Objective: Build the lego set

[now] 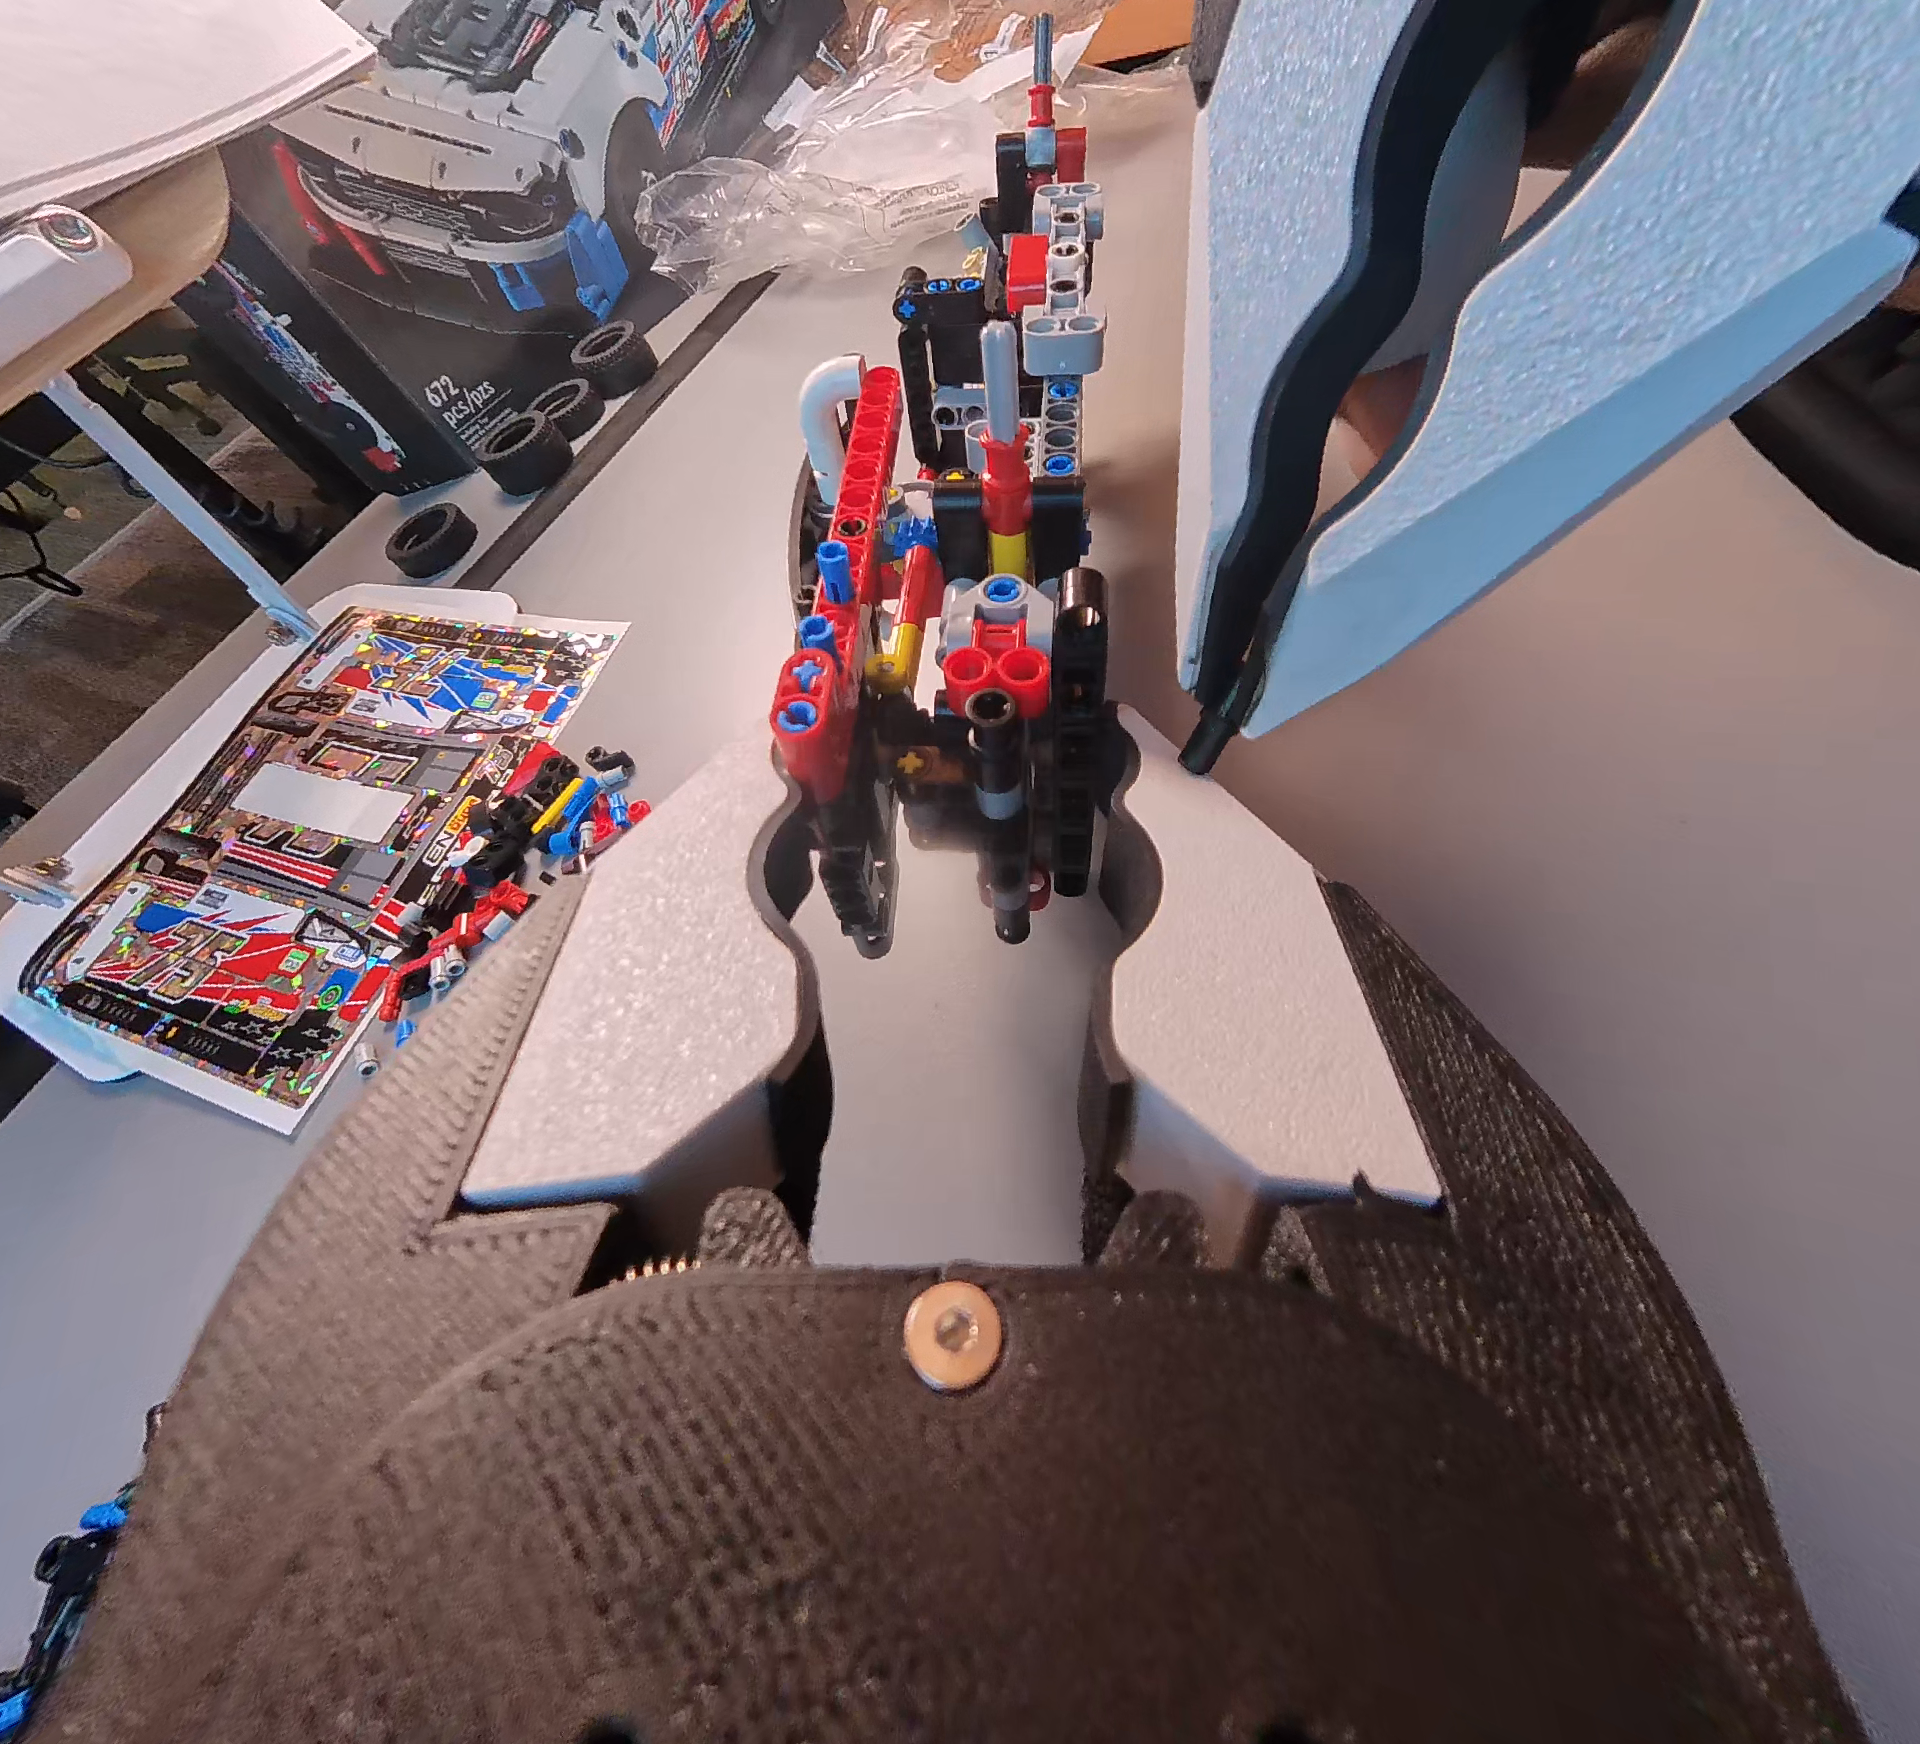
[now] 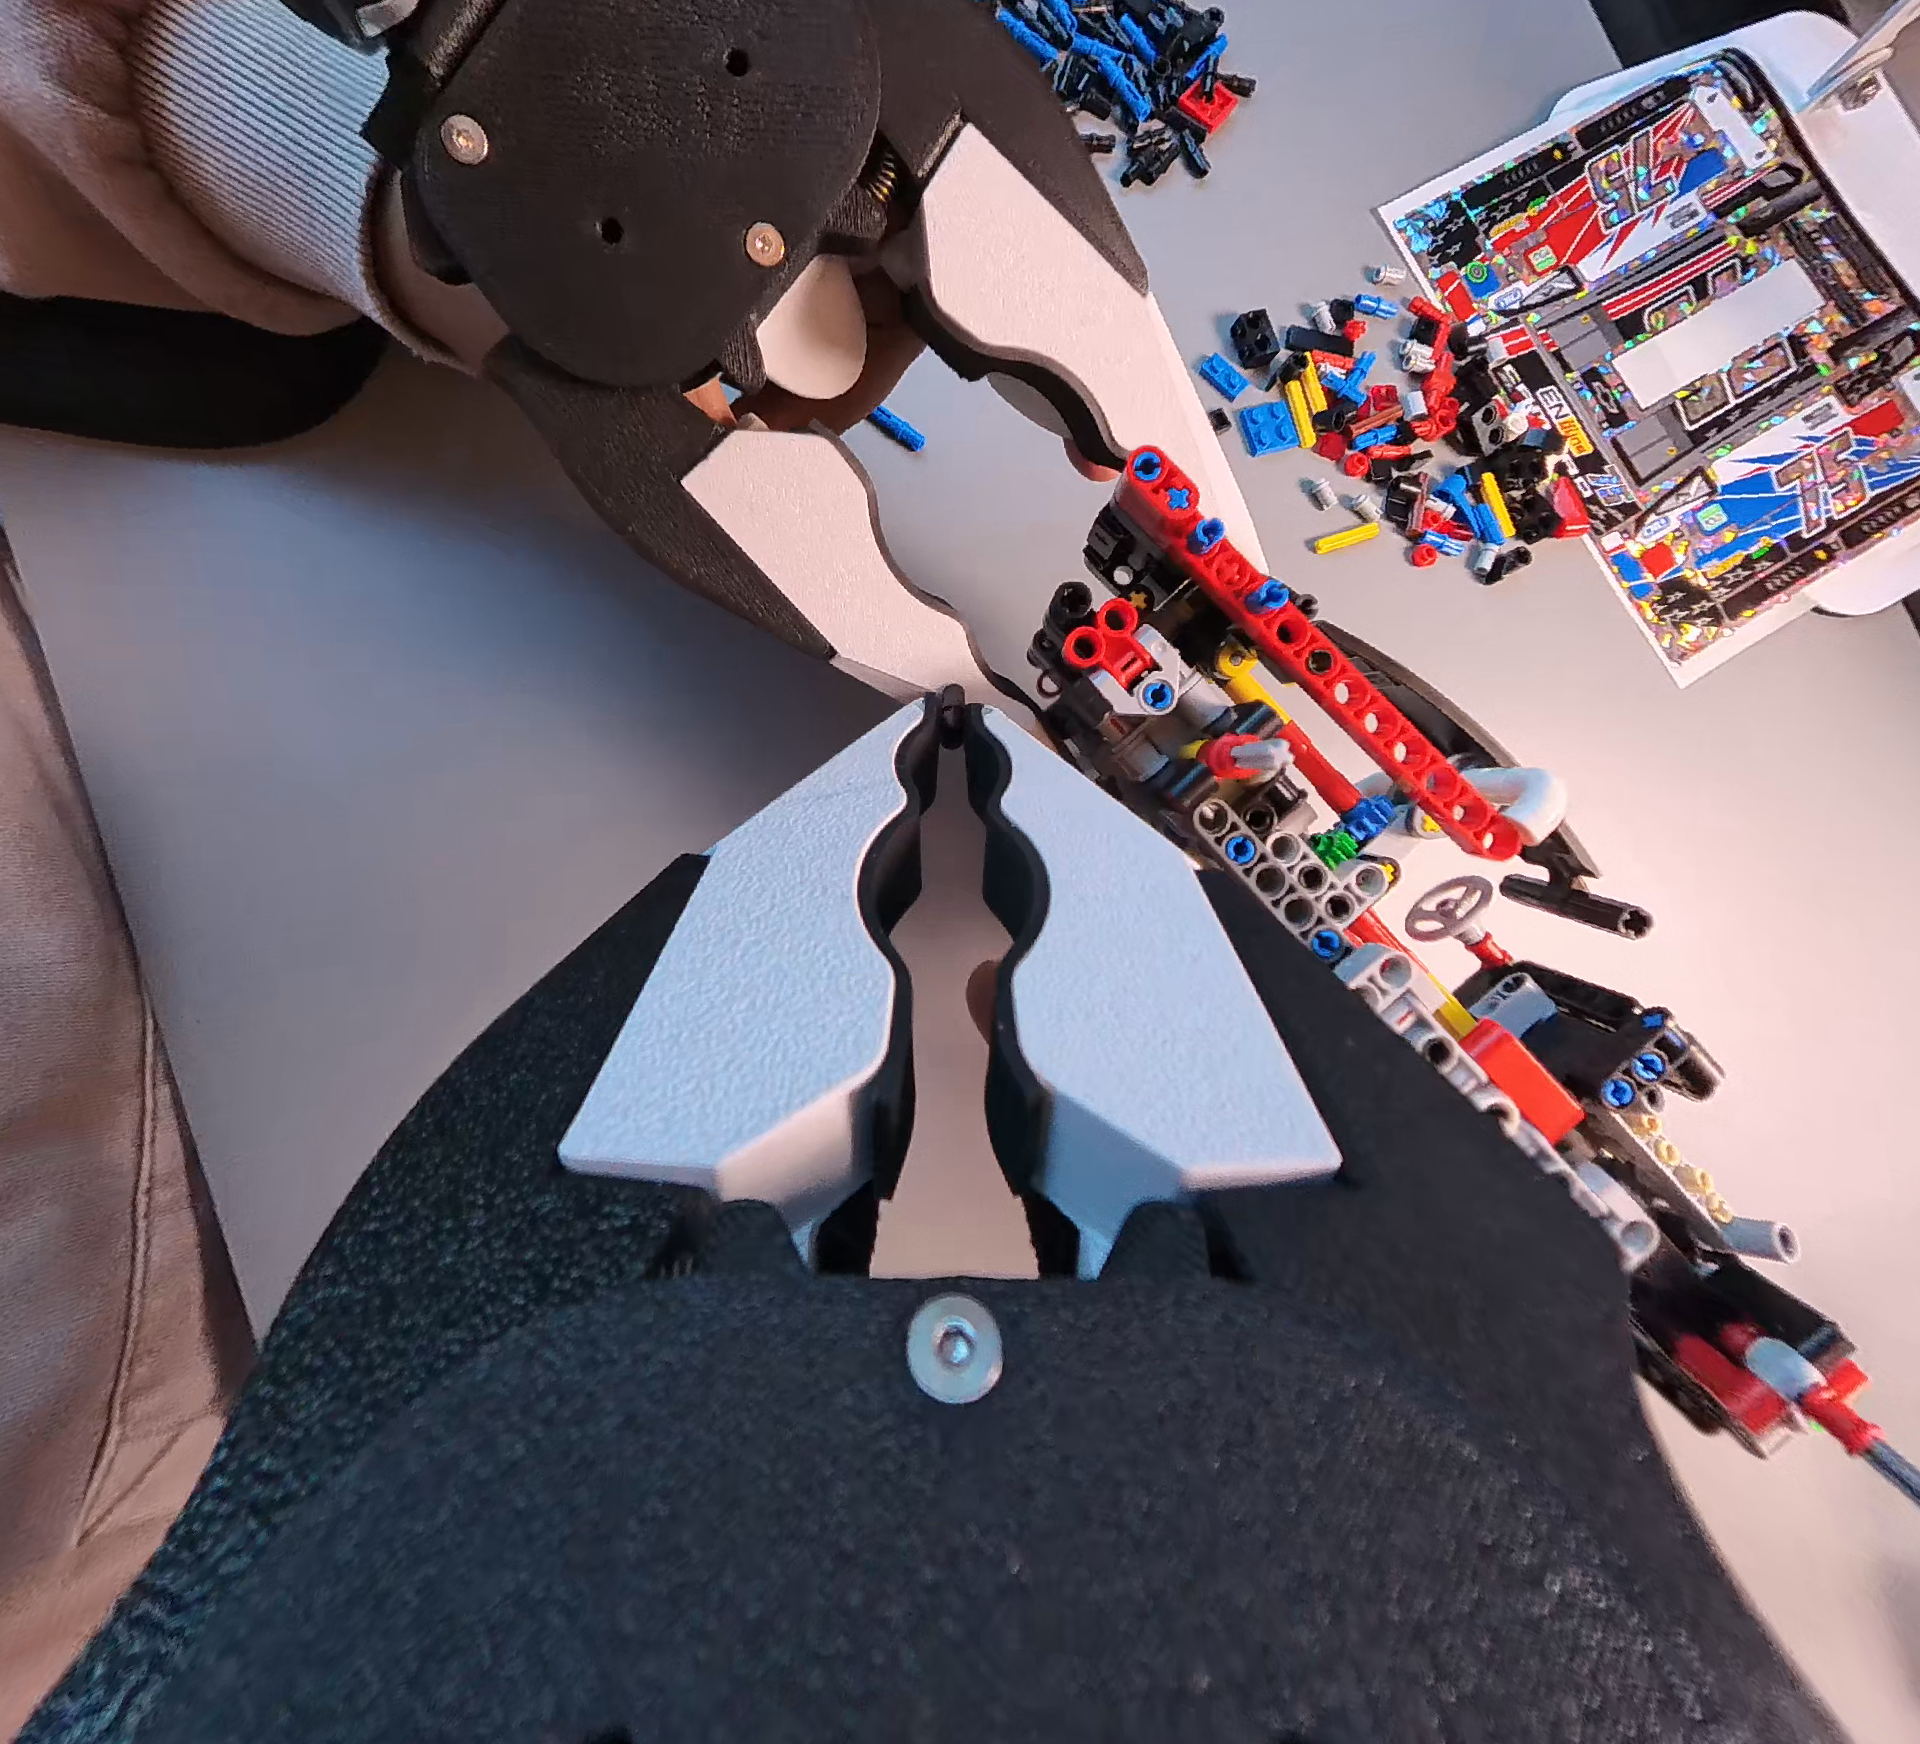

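The left wrist view alone shows the box [image 1: 499, 167] with its printed car, four loose black tyres [image 1: 530, 447] in front of it, crumpled clear bags [image 1: 831, 167] at the far side and a white booklet [image 1: 135, 1] at far left; the right wrist view alone shows a heap of blue and black pins [image 2: 1101, 21] at the far side and a person's grey sleeve [image 2: 208, 136] at left. Both views show the chassis [image 1: 966, 551] lying lengthwise on the pale grey table [image 1: 1558, 967], the glittering sticker sheet [image 1: 281, 842] and the mixed small parts [image 1: 520, 853] beside that sheet. The left gripper [image 1: 951, 821] is spread wide, its grey fingers [image 1: 675, 946] flanking the near end of the chassis; firm contact cannot be told. The right gripper [image 2: 951, 707] is pressed together at the tips, pinching a small black pin [image 1: 1210, 744], held just right of the chassis's near end. Finger faces are pebbled grey plastic with wavy black inner edges; gripper bodies are ribbed black printed plastic, each with one silver screw. The chassis combines red, black and grey holed beams, blue pins, yellow axles, a white curved tube [image 1: 831, 406] and a grey steering wheel [image 2: 1449, 905].
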Available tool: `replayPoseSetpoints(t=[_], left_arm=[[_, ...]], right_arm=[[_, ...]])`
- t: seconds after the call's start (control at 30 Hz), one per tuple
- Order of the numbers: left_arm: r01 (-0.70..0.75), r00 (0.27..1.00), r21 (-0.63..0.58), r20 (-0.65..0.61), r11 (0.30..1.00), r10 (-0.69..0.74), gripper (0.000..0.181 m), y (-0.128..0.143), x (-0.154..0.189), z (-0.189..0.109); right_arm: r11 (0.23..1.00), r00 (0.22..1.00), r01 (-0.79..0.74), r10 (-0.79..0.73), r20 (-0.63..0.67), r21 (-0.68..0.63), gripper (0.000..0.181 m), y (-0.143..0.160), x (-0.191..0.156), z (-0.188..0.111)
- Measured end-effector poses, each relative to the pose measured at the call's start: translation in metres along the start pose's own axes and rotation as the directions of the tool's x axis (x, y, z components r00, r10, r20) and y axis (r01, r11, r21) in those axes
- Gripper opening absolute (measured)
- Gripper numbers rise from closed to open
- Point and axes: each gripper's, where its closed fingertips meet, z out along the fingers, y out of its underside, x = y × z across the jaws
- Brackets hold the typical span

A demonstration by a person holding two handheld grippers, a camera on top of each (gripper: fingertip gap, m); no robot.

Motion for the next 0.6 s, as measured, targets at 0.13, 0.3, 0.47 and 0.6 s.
replayPoseSetpoints(t=[0.13, 0.3, 0.47, 0.6], left_arm=[[-0.001, 1.000, 0.000, 0.002, 1.000, 0.001, 0.052, 0.0001, -0.0001, 0.0000], [0.003, 1.000, 0.001, 0.002, 1.000, -0.003, 0.052, 0.0003, -0.0006, 0.0001], [0.003, 1.000, 0.001, 0.003, 1.000, -0.003, 0.052, 0.0001, -0.0006, 0.0001], [0.003, 1.000, 0.001, 0.003, 1.000, -0.003, 0.052, 0.0002, -0.0008, 0.0000]], right_arm=[[0.999, 1.000, -0.015, 0.015, -0.014, 0.045, 0.002, -0.0013, 0.0012, 0.0009], [0.997, 0.999, -0.029, 0.031, -0.019, 0.073, 0.002, -0.0014, 0.0020, 0.0011], [0.995, 0.999, -0.026, 0.029, -0.027, 0.093, 0.002, -0.0021, 0.0028, 0.0017], [0.994, 0.999, -0.027, 0.030, -0.028, 0.103, 0.002, -0.0020, 0.0027, 0.0020]])
